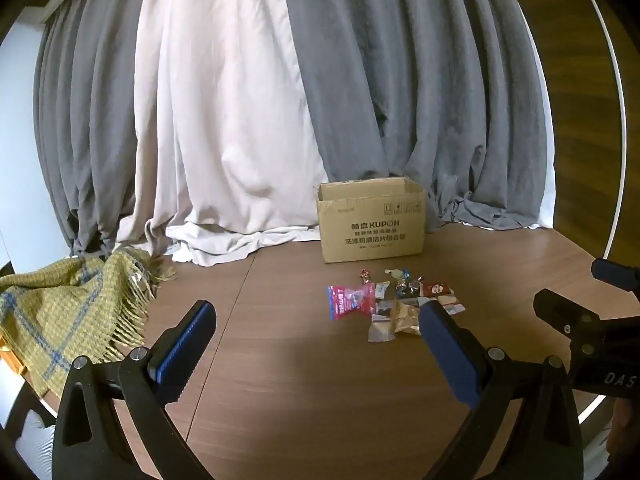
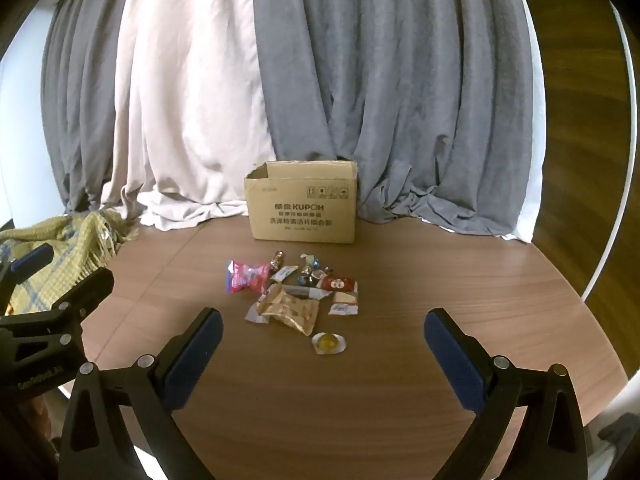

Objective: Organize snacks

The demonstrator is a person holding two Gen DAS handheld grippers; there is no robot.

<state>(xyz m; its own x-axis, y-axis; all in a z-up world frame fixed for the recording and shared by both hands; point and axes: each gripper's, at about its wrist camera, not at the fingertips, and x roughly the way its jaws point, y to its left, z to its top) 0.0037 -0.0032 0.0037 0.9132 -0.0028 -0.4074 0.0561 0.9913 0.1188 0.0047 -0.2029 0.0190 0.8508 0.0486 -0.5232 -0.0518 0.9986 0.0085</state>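
Hovering: left gripper (image 1: pixel 318 312) and right gripper (image 2: pixel 323 322) both spread fully wide, holding nothing. Snack pile (image 2: pixel 294 292) on table (image 2: pixel 460 280), cardboard box (image 2: pixel 304 204) at its 12 o'clock. Wrappers look light, crinkly, slippery; pinch the tan packet (image 2: pixel 292 310) by its sealed edge.

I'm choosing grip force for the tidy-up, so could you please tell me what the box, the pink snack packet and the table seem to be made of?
Box: plain brown corrugated cardboard, matte, with printed lettering and an open top.
Pink snack packet: thin glossy plastic film, crinkled, catching highlights.
Table: wood-grain surface with a visible seam, smooth; possibly laminate rather than solid wood.
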